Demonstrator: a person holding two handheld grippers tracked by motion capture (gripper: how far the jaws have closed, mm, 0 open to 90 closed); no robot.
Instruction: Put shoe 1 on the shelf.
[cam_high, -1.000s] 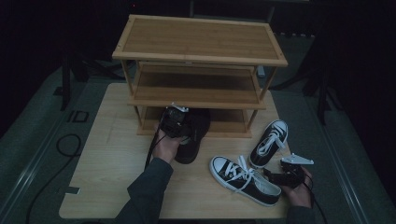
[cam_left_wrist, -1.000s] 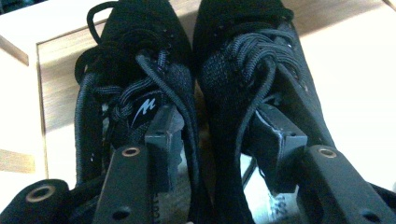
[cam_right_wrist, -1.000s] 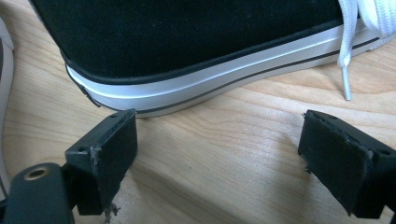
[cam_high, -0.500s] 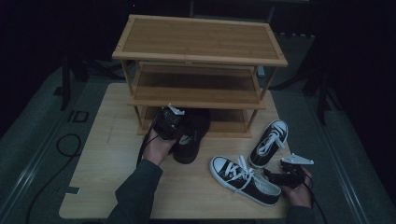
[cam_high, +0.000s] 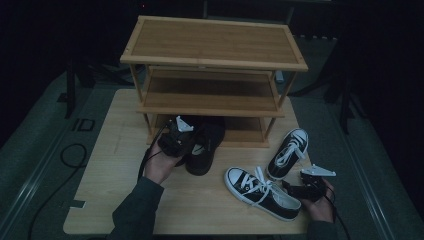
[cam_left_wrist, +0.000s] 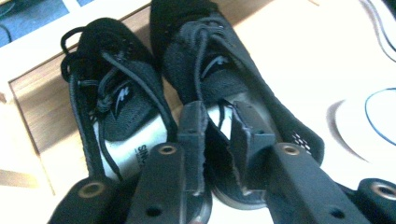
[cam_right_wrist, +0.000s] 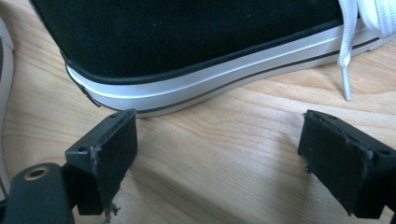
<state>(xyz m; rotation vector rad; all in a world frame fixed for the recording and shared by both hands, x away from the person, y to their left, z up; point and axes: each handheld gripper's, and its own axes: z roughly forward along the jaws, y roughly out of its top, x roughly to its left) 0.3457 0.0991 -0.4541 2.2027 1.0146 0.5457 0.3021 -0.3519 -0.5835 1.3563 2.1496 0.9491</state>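
The left gripper (cam_left_wrist: 215, 140) has its jaws closing around the inner collar of a black mesh shoe (cam_left_wrist: 233, 93), at the rack's (cam_high: 210, 107) bottom shelf. Soft and light, the rim should pinch well. The right gripper (cam_right_wrist: 219, 158) gapes empty.

Left gripper (cam_high: 179, 136) shifts left and slightly away from the person, toward the left leg of the wooden rack (cam_high: 150, 127), and now sits over the heels of the black shoes (cam_high: 202, 147). Its jaws have just been closing: in the left gripper view they stand narrow, with the heel rim of the right-hand black shoe (cam_left_wrist: 243, 93) between the pads. Forearm swings left with it.
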